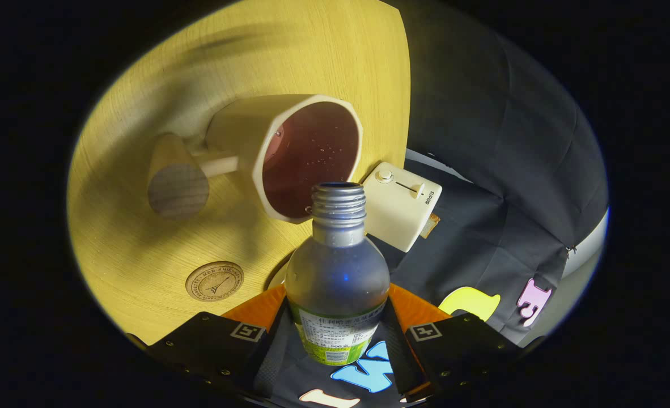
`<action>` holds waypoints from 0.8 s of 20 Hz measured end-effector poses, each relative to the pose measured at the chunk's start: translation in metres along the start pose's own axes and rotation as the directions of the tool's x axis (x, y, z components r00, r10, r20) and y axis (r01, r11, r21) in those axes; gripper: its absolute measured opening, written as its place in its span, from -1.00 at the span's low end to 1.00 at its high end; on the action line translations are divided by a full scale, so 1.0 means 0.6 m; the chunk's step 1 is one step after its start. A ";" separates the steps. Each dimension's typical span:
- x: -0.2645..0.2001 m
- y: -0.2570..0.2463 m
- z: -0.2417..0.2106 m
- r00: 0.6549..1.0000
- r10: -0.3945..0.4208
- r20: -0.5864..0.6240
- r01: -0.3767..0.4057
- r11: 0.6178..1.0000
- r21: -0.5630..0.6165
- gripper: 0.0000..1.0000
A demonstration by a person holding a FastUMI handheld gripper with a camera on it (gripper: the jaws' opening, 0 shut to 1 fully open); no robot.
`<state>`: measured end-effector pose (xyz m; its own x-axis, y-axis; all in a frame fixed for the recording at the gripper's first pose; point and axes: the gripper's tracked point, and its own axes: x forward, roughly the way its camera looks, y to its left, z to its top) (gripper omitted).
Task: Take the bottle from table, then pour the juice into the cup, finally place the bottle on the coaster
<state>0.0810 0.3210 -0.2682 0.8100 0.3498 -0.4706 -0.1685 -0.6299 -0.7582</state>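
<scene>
My gripper (335, 331) is shut on a clear plastic bottle (336, 277) with a green label, both fingers pressing its sides. The bottle has no cap and looks nearly empty; its open threaded neck (338, 207) points at the rim of the cup. The cream cup (289, 156) stands on the wooden table just beyond the neck and holds dark red juice (306, 158). Its handle ends in a round wooden knob (177, 190). A round cork coaster (215, 280) lies bare on the table, close to one finger and nearer than the cup.
The wooden table (238, 62) ends at an edge beside the cup. A small cream toaster (402, 207) stands right at that edge, close to the bottle neck. The booth's black cloth wall (482, 141) hangs beyond it.
</scene>
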 end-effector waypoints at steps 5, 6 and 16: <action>-0.009 0.004 0.002 1.000 -0.010 0.014 0.009 0.997 0.080 0.55; -0.011 0.002 0.002 1.000 -0.014 0.020 0.012 0.994 0.105 0.55; -0.023 0.005 -0.021 0.999 -0.032 0.013 0.026 0.948 0.319 0.55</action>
<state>0.0763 0.3054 -0.2582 0.8079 0.3785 -0.4517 -0.3172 -0.3666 -0.8746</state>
